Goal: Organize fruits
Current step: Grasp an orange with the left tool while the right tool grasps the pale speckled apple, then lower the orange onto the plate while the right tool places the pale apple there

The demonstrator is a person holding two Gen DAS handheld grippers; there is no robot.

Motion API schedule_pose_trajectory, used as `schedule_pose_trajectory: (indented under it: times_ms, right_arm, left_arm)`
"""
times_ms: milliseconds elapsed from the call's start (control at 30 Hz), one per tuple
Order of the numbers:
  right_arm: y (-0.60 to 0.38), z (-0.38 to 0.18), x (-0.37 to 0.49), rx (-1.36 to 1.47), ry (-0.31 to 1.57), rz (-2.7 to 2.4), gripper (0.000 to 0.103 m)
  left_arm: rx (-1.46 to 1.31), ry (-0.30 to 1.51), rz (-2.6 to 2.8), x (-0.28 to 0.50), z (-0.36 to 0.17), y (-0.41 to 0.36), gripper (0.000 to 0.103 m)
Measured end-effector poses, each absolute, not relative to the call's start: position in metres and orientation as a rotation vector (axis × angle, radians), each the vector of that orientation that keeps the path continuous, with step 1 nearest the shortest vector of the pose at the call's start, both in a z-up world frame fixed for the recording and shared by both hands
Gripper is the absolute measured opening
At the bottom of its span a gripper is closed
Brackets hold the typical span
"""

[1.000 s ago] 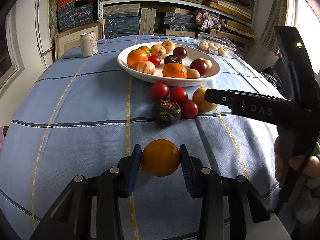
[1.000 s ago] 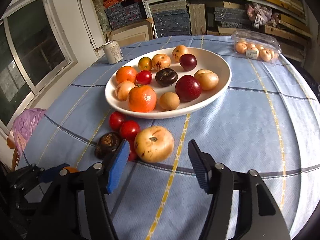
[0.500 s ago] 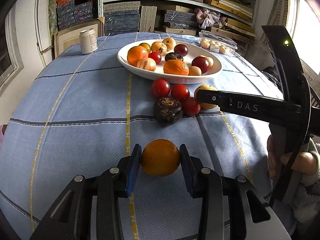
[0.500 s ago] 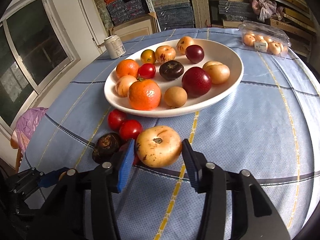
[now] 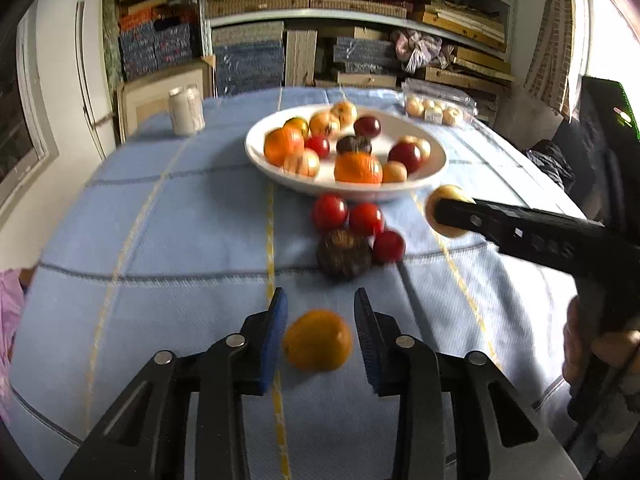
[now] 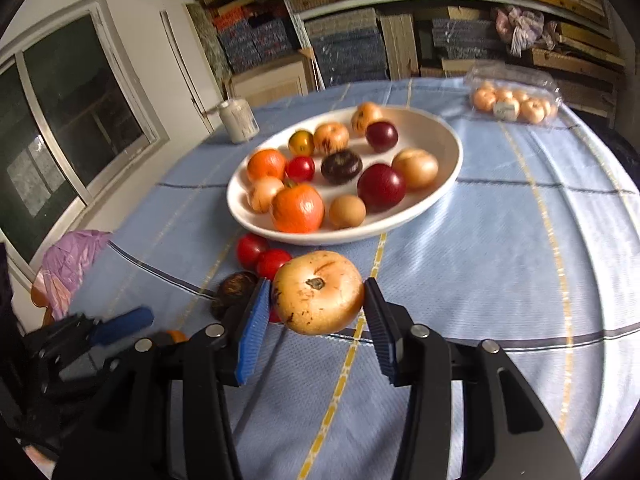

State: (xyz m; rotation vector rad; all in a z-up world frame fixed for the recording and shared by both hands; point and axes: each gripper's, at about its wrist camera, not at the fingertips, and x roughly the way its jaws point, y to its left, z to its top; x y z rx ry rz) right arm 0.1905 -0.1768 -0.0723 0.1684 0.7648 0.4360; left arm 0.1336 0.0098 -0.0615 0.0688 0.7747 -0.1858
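1. Left wrist view: the left gripper (image 5: 318, 300) is clamped on a small orange (image 5: 318, 340), which sits low between the two blue pads, over the blue checked tablecloth (image 5: 180, 220). Motion blur softens the edges where the pads meet the fruit.
2. Just ahead of the orange lies a loose cluster on the cloth: a dark, rough-skinned fruit (image 5: 343, 252) with three red tomatoes (image 5: 329, 212) close around its far side.
3. Beyond the cluster stands a white oval plate (image 5: 256, 148) holding oranges, red and dark plums, pale yellow-brown fruits and a small tomato.
4. Right wrist view: the right gripper (image 6: 316, 282) is closed on a pale yellow-brown fruit (image 6: 318, 292), stem scar facing the camera, with a pad pressed to each side.
5. That fruit hangs clear of the cloth, near the plate's front rim and above the tomato cluster.
6. From the left view the same fruit shows at the tip of the right gripper's black finger, just beside the plate's right end; a person's hand (image 5: 580, 344) grips the handle at the right edge.
7. At the table's far side a pale can (image 5: 186, 110) stands left of the plate, and a clear plastic pack of pale fruits (image 5: 438, 104) lies to its right.
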Motion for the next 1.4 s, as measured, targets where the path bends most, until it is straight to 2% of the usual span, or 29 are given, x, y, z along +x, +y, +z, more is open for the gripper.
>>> schedule_pose_trajectory:
  times_ms: [433,700,1067,1233,1400]
  right_arm:
    - [-0.178,-0.072,0.183,0.166,0.769,0.439,0.046]
    - [-0.178,-0.073,0.184,0.171,0.765,0.440,0.046]
    - [-0.184,-0.070,0.181,0.183,0.750,0.437,0.046]
    - [-0.188,-0.061,0.183,0.177,0.732,0.429,0.046]
    - [-0.194,-0.016,0.201,0.139,0.656,0.404,0.046]
  left_arm:
    - [0.041,0.846,-0.224,0.140,-0.079,0.013,0.035]
    - [0.033,0.886,-0.227,0.142,-0.089,0.016,0.039]
    - [-0.008,0.875,-0.236,0.137,-0.090,0.023,0.039]
    - [0.013,0.825,-0.215,0.147,-0.068,0.025,0.039]
    - [0.070,0.730,-0.200,0.190,-0.015,0.016,0.039]
